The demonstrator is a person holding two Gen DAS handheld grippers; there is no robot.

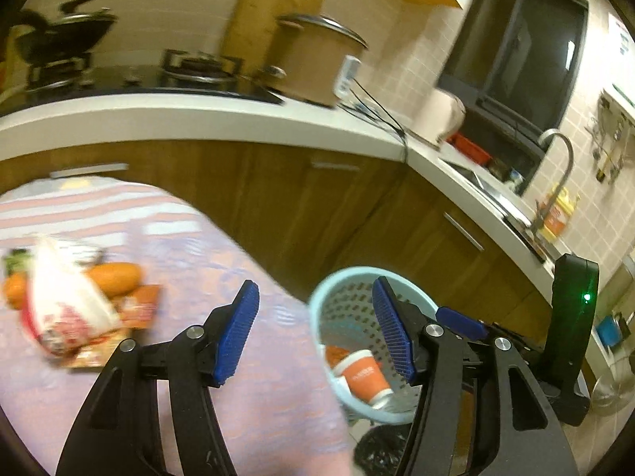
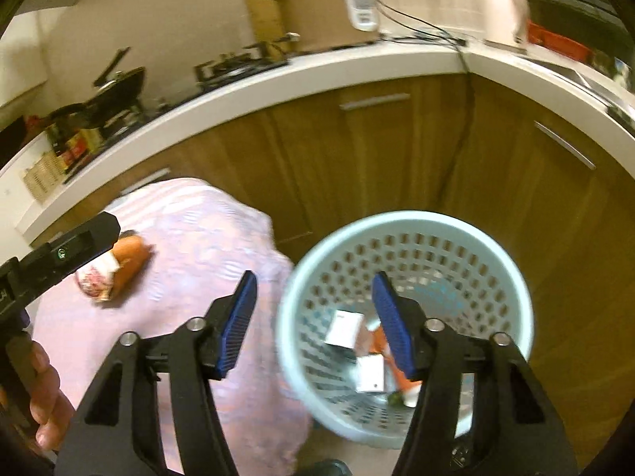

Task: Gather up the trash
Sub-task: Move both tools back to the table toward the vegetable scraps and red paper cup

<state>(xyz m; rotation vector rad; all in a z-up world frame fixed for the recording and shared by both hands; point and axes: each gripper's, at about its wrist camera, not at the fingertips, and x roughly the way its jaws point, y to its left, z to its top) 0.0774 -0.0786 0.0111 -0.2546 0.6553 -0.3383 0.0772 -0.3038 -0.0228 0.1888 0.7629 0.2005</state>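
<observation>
No text can be read in either view. The print on the orange cup [image 1: 363, 375] in the basket [image 1: 317, 309] and on the white packet [image 1: 67, 297] is blurred.

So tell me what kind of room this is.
A home kitchen, most likely: a gas stove with a wok sits on the white countertop, and a sink faucet stands by the tiled wall. Wood cabinets run below.
</observation>
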